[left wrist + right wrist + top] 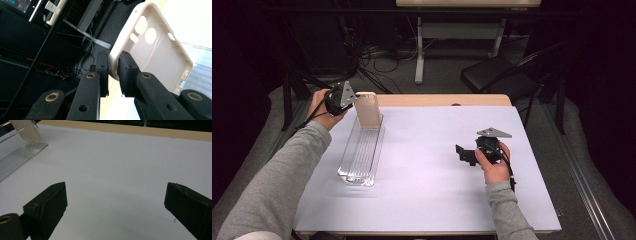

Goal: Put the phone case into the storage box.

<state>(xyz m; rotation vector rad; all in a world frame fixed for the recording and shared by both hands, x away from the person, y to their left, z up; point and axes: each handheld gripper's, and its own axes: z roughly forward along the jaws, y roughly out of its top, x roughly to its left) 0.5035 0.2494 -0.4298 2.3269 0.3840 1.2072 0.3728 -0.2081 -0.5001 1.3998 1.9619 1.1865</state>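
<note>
Big white table under both tools. Long clear rack with many thin grooves, lying on the table just below and in front of the left gripper.

Cream phone case standing upright at the rack's far end, pinched at 1 long edge by the left gripper. Squeezed tight on that rim between the 2 black pads, with the case's open inside turned toward the right-hand pad and the camera holes up top, far from the pads. Cannot tell if the case's bottom edge sits in a groove or hangs just above one.

Right gripper low over bare table, well apart from the rack, off to the side of the other tool. Spread wide with nothing between the 2 black blocks.

Probably a step of standing the case in the rack, or lifting it out; hard to say which.

To do the step well:
- Hold the squeeze gentle, since soft rims bend.
- Line the bottom edge up with 1 groove, straight below the pads.
- Go down slowly and level, not tipped.
- Let go only once the case stands alone.
- Bring the free tool close to steady the rack if needed.
</note>
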